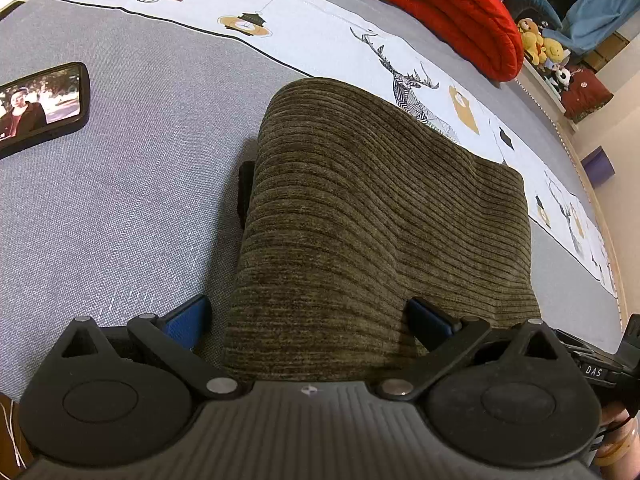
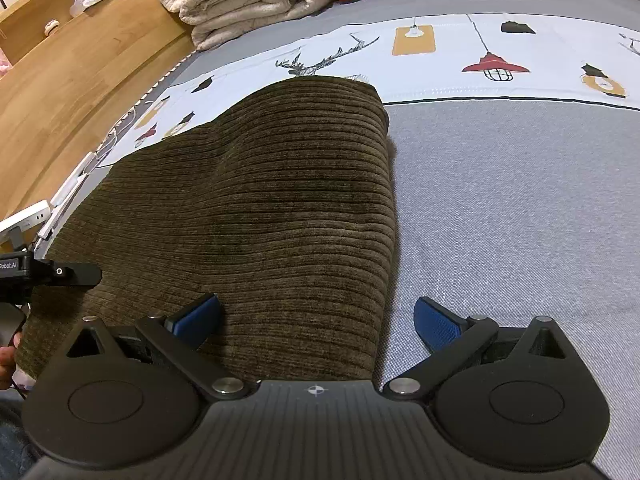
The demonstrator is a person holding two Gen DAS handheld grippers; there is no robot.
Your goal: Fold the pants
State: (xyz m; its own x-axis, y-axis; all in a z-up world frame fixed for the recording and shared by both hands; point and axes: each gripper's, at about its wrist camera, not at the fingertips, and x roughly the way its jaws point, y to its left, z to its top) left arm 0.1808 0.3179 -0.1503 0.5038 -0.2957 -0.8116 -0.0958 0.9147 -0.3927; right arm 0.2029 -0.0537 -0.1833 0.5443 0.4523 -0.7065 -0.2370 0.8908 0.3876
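Left wrist view: the left gripper (image 1: 308, 320) has its jaws spread wide across the near left edge of the folded olive corduroy pants (image 1: 380, 220), which lie on the grey bedspread (image 1: 120, 200); a phone (image 1: 40, 106) sits at 10 o'clock. Right wrist view: the right gripper (image 2: 316, 320) likewise has jaws spread, straddling the pants' (image 2: 248, 208) near right edge, the left gripper's (image 2: 76, 274) tip at 9 o'clock.

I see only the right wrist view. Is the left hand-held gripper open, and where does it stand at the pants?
Observer: Open. The left hand-held gripper straddles the left edge of the folded pants: one finger over the grey sheet, one over the fabric.
Operator: Does anything lie on that side?
Observer: Yes, a phone with a lit screen, apart from the pants.
Operator: Anything under the pants?
Observer: A dark thing sticks out at their left edge; I cannot tell what.
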